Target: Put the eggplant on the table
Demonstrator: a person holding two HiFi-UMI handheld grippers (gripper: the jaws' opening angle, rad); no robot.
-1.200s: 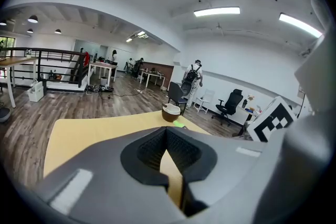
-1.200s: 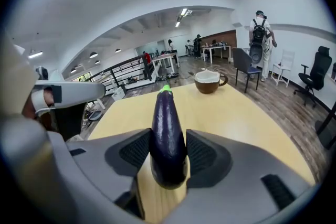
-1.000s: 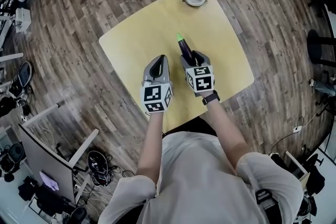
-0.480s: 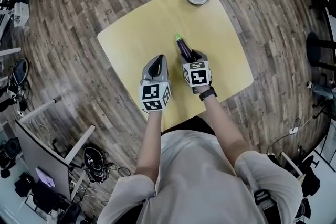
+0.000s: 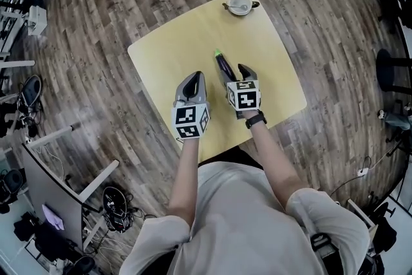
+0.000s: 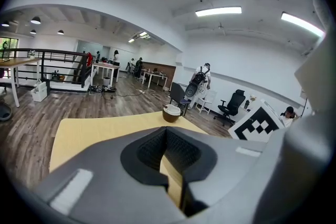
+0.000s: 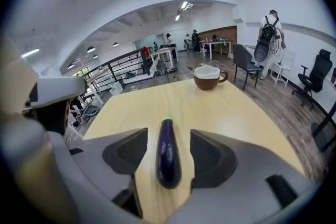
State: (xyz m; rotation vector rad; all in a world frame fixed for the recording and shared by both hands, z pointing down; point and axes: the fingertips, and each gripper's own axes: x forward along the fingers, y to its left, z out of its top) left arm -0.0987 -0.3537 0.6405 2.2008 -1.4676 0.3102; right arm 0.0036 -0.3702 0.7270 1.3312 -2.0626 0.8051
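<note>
1. An open-plan office or lab: wood-plank floor (image 5: pixel 96 42), ceiling strip lights (image 6: pixel 218 11).
2. Far desks (image 6: pixel 107 66) with people standing; black office chair (image 6: pixel 232 102) at right.
3. Near left: a monitor (image 5: pixel 48 196) and floor cables (image 5: pixel 125 206).
</note>
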